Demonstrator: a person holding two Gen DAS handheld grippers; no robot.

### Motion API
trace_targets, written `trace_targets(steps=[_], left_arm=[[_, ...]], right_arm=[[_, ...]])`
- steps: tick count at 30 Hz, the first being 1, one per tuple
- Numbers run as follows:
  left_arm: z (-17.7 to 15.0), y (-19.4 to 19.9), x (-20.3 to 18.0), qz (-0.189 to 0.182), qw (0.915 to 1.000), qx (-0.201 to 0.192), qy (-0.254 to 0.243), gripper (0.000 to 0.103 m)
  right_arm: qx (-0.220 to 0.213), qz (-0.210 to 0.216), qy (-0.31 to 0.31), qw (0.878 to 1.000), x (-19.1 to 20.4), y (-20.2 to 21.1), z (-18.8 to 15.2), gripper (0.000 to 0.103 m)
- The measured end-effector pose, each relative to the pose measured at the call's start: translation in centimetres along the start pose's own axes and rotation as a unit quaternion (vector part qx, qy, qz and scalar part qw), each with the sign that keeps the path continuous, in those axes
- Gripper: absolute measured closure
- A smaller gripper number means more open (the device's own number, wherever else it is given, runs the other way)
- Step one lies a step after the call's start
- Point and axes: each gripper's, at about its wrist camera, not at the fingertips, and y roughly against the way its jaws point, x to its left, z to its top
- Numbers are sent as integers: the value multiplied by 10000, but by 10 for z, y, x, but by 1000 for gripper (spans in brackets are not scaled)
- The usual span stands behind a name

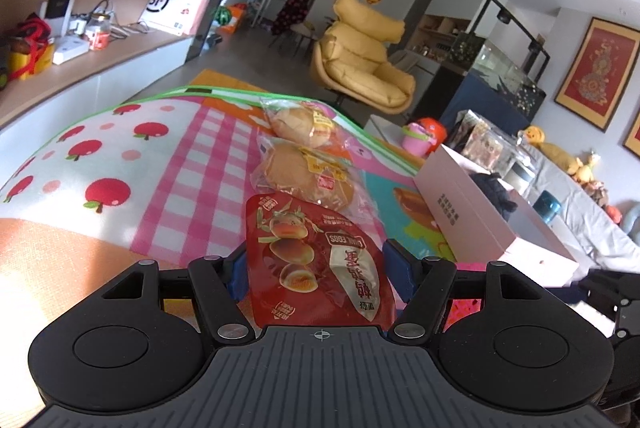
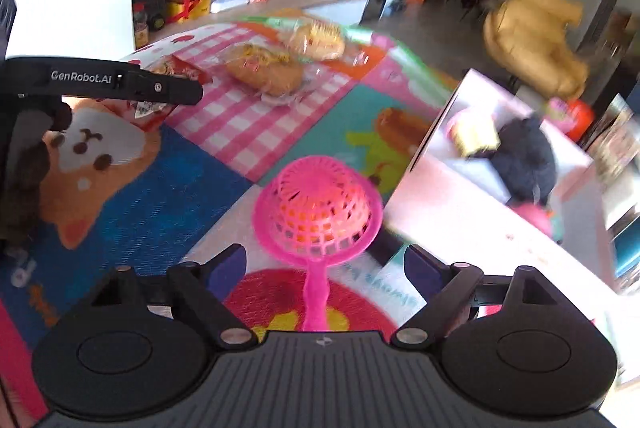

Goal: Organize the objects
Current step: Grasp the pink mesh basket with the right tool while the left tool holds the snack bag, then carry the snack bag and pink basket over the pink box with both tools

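— Up close, what does the left wrist view carry that the right lacks?
— Left gripper (image 1: 316, 264) fingers pinching a red snack pouch (image 1: 316, 252) printed "QUAIL EGGS", over the play mat (image 1: 180, 155); two wrapped buns (image 1: 308, 163) lie beyond.

— And the right view?
— Right gripper (image 2: 326, 264) fingers spread, no pad touching the pink strainer (image 2: 318, 211) whose handle runs between them; "GenRobot.AI" reads on the other gripper's side. A pink box (image 2: 452, 203) stands alongside.

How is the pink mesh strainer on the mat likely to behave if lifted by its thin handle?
The pink mesh strainer looks like thin plastic lattice, so probably light. Its narrow handle may flex or twist between the right gripper pads. Lying dome-up on the mat, it seems unlikely to roll.
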Motion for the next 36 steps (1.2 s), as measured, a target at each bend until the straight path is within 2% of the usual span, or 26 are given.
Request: trace_targets(steps=[3,5,7,8,11,17,22,27,32,34,36], left_arm=[[-2,1,-4,-5,10000,36,2,32],[-4,4,-8,-21,10000,97,-10,32],[-6,8,-13,-21,9998,144,-105,32],[-8,11,-16,-6,9997,171,-167,32],[-14,18,-29,77,9988,311,-384,32],[-26,34,-61,57,9952,461,-857,32],[-30,46,-90,48,9917,503,-1179,31],[-16,52,-125,-302,9889,277,-1429,31],[30,21,-185,-602,9821,-164,-1778,31],[47,-8,-213,-813,9800,-205,-1803,31],[54,-40,-232,-1177,9789,-26,-1672,30]], right_arm=[[-349,-80,296,9989,14,-2,2,16],[-428,-161,427,9980,20,-6,8,21],[-406,-215,490,9977,21,-8,13,47],[-403,-275,460,9977,20,-7,16,51],[-501,-129,206,9984,9,11,15,51],[-959,-98,-207,9951,-10,70,-10,51],[-1311,-247,-555,9895,-27,109,-32,51],[-1541,-496,-845,9832,-46,131,-61,51],[-1726,-524,-1157,9768,-64,135,-84,51],[-1800,-518,-1290,9738,-70,135,-91,51],[-1850,-507,-1400,9714,-76,131,-96,51]])
